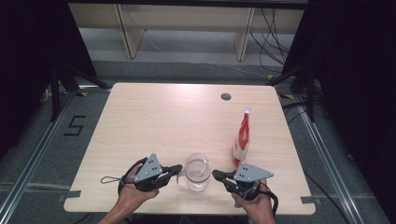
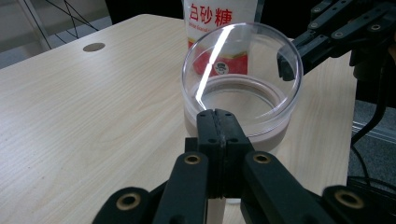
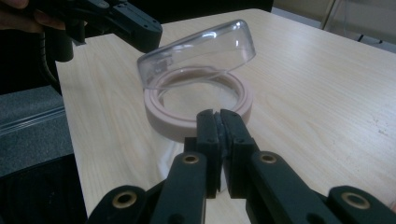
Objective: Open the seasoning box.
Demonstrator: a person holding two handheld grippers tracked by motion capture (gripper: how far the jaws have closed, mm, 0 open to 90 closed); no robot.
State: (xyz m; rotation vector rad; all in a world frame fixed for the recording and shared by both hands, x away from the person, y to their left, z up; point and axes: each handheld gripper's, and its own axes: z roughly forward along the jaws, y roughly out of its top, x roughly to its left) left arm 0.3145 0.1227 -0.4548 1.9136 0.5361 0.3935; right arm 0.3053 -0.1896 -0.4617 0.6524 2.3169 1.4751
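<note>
High view: a pale wooden counter (image 1: 154, 121) with a clear plastic jar with a pinkish collar and hinged clear lid (image 1: 197, 171) standing near its front edge, about midway along. A person's hands come in from the front edge, each holding a black two-jaw tool. The left tool (image 1: 179, 169) points at the jar from one side and the right tool (image 1: 215, 174) from the other, as if bracketing it to work the lid. A red and white bag of sugar (image 1: 241, 138) stands upright behind the jar, nearer the right edge, likely waiting to be poured.

Left gripper view: the left tool (image 2: 218, 116) has its jaws pressed together with nothing between them, its tip at or just short of the jar's collar (image 2: 233, 133). The lid (image 2: 243, 56) stands raised on the far side, with the right tool (image 2: 286, 65) at its rim.

Right gripper view: the right tool (image 3: 215, 116) is likewise pressed together and empty, just short of the collar (image 3: 198, 105). The lid (image 3: 198, 53) tilts half open, and the left tool (image 3: 154, 37) sits at its hinge side, perhaps steadying the jar.
</note>
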